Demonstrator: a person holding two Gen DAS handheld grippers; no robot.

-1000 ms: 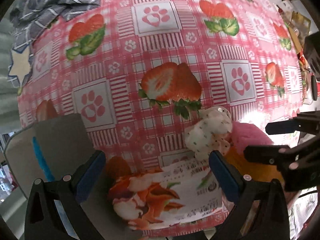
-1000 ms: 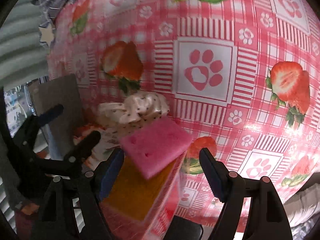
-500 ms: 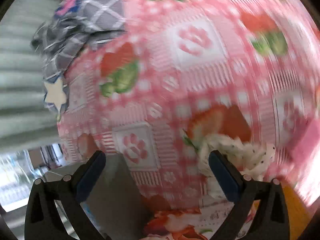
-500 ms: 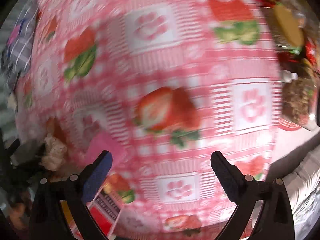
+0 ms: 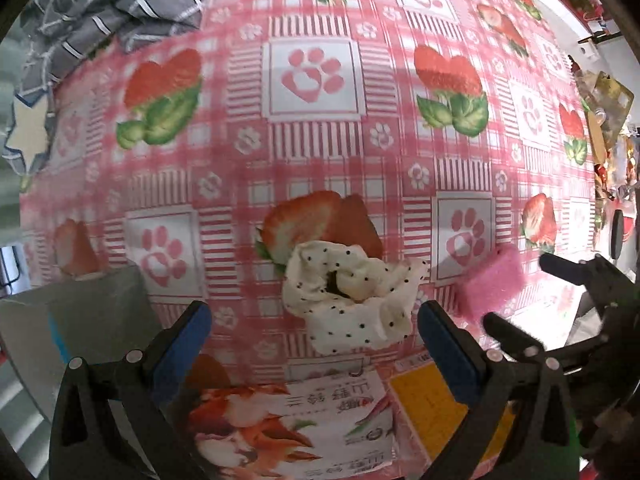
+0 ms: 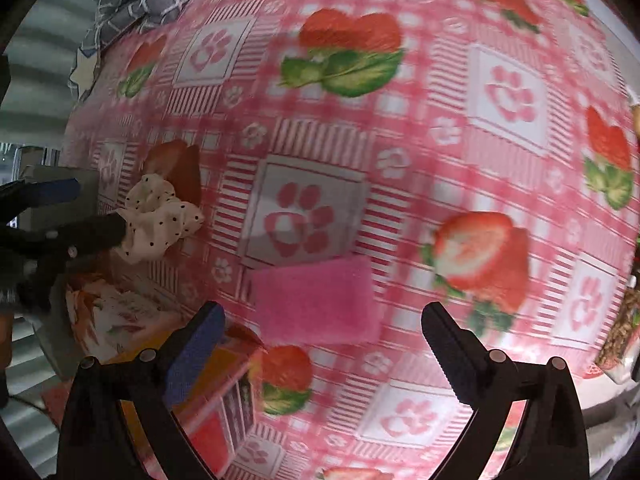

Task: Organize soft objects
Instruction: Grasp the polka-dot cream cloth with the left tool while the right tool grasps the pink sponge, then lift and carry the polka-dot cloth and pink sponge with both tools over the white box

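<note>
A white black-dotted scrunchie (image 5: pixel 352 296) lies on the pink strawberry tablecloth (image 5: pixel 312 128), just ahead of my open, empty left gripper (image 5: pixel 312 328). It also shows at the left of the right wrist view (image 6: pixel 160 216). A pink sponge (image 6: pixel 316 300) lies flat on the cloth between the fingers of my open, empty right gripper (image 6: pixel 320 332); it shows at the right of the left wrist view (image 5: pixel 490 284). The right gripper (image 5: pixel 552 292) is seen there beside the sponge.
A printed snack packet (image 5: pixel 288 432) and a yellow-topped box (image 5: pixel 432 408) lie at the near edge. A grey box (image 5: pixel 80 320) stands at the left. Grey checked fabric (image 5: pixel 104 12) is heaped at the far left. Cluttered items (image 5: pixel 604 120) line the right edge.
The pink sponge, earlier tilted atop the yellow box, now lies flat on the cloth in front of the right gripper. Both cameras swung about and settled again over the scrunchie and sponge.
</note>
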